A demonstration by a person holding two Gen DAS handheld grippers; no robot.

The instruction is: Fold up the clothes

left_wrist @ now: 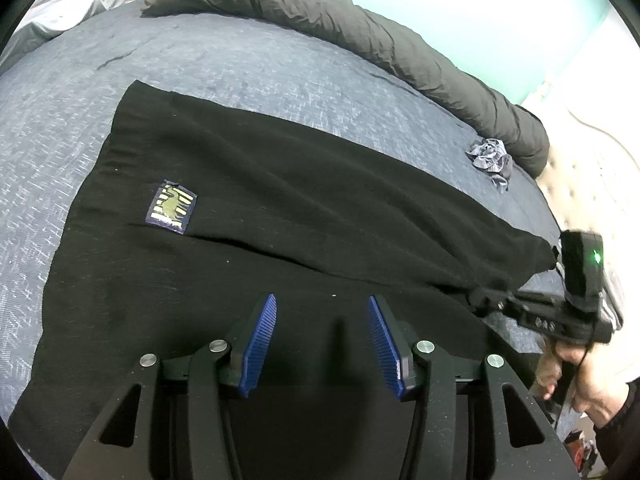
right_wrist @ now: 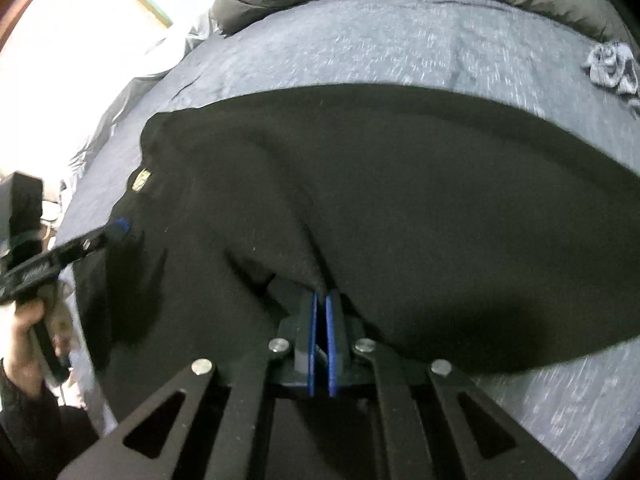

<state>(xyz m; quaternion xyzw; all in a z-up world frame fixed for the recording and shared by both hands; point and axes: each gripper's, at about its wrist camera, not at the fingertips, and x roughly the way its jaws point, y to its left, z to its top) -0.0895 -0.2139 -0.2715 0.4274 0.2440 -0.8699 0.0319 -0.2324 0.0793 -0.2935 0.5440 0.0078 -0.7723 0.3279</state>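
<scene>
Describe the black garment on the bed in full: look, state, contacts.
The black garment is matte, knit-like fabric with a small blue-and-yellow patch. It lies spread, partly folded over itself, on the grey-blue bedspread. The right gripper pinches a raised fold, jaws shut; the left gripper is over it, jaws open.

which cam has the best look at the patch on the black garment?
Left wrist view. The patch sits sharp and nearly face-on on the black garment, its yellow figure on a dark blue border readable. In the right wrist view the patch is only a small, blurred yellowish sliver near the garment's far left edge.
</scene>
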